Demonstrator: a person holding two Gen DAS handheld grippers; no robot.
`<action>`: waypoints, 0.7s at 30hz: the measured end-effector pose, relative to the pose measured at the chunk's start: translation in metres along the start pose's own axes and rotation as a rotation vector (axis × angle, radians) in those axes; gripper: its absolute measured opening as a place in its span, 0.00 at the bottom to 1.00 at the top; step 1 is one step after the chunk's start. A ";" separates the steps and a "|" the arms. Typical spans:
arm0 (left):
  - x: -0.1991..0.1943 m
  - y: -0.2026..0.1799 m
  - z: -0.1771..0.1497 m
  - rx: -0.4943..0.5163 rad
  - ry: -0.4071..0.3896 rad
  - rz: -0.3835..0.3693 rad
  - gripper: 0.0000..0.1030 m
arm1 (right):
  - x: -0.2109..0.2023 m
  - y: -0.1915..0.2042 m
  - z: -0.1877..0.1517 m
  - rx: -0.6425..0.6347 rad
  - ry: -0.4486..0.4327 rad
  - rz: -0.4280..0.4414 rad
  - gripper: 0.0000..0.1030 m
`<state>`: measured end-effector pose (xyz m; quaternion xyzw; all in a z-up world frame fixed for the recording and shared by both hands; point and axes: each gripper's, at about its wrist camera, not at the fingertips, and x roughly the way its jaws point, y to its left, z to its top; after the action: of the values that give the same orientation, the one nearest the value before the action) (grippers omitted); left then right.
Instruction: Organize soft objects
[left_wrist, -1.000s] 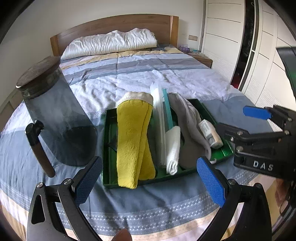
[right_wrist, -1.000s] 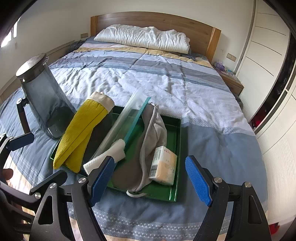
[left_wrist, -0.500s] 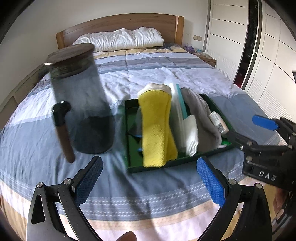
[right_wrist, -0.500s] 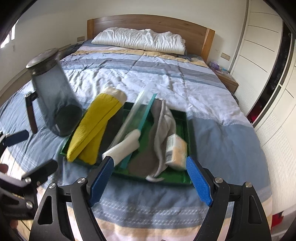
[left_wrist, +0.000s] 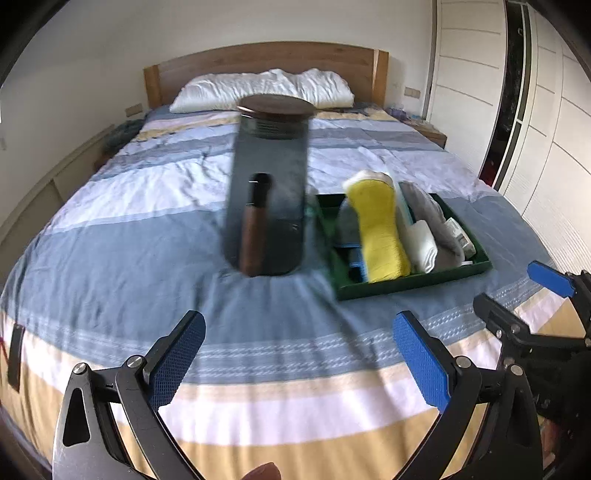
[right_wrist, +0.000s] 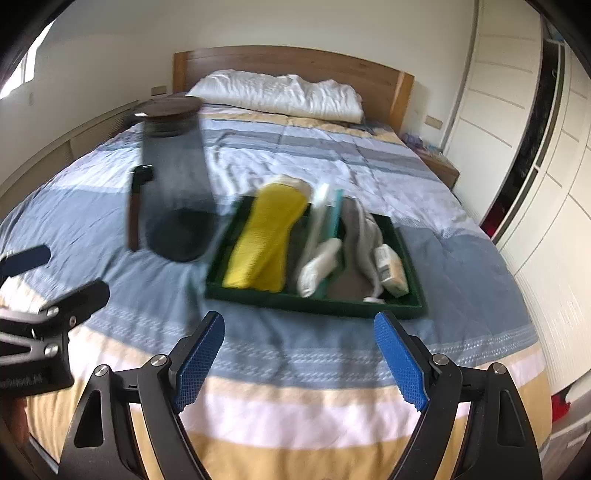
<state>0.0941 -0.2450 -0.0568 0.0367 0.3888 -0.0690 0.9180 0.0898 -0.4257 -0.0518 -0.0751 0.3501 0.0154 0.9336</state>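
A green tray (left_wrist: 406, 286) (right_wrist: 314, 301) lies on the striped bed. It holds a folded yellow cloth (left_wrist: 380, 236) (right_wrist: 266, 240), a rolled white cloth (left_wrist: 423, 245) (right_wrist: 317, 266), a grey cloth (left_wrist: 432, 218) (right_wrist: 360, 229), a clear bag with a teal strip (right_wrist: 325, 214) and a small tissue pack (right_wrist: 389, 266). My left gripper (left_wrist: 297, 319) (right_wrist: 74, 271) is open and empty over the bed's foot, facing a dark glass jar (left_wrist: 269, 206). My right gripper (right_wrist: 299, 319) (left_wrist: 508, 284) hangs short of the tray's near rim, jaws opening slightly, nothing between them.
The tall jar (right_wrist: 173, 184), with a lid and a brown handle, stands on the bedding just left of the tray. A white pillow (left_wrist: 266, 88) lies against the wooden headboard (right_wrist: 295, 61). White wardrobe doors (right_wrist: 546, 166) line the right side, and a nightstand (right_wrist: 439, 166) sits beside the bed.
Both grippers have drawn back toward the foot of the bed and swung left. Tray and jar look farther off; the jar now sits mid-frame in the left wrist view.
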 end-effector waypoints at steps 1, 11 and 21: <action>-0.005 0.006 -0.002 -0.001 -0.005 0.000 0.97 | -0.006 0.007 -0.002 -0.007 -0.003 0.002 0.82; -0.073 0.064 -0.032 -0.029 -0.085 0.010 0.97 | -0.085 0.071 -0.027 -0.074 -0.053 0.017 0.82; -0.103 0.085 -0.059 -0.046 -0.097 0.031 0.97 | -0.146 0.100 -0.057 -0.024 -0.130 0.009 0.88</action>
<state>-0.0057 -0.1441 -0.0221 0.0184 0.3446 -0.0475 0.9374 -0.0659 -0.3323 -0.0111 -0.0835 0.2887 0.0287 0.9533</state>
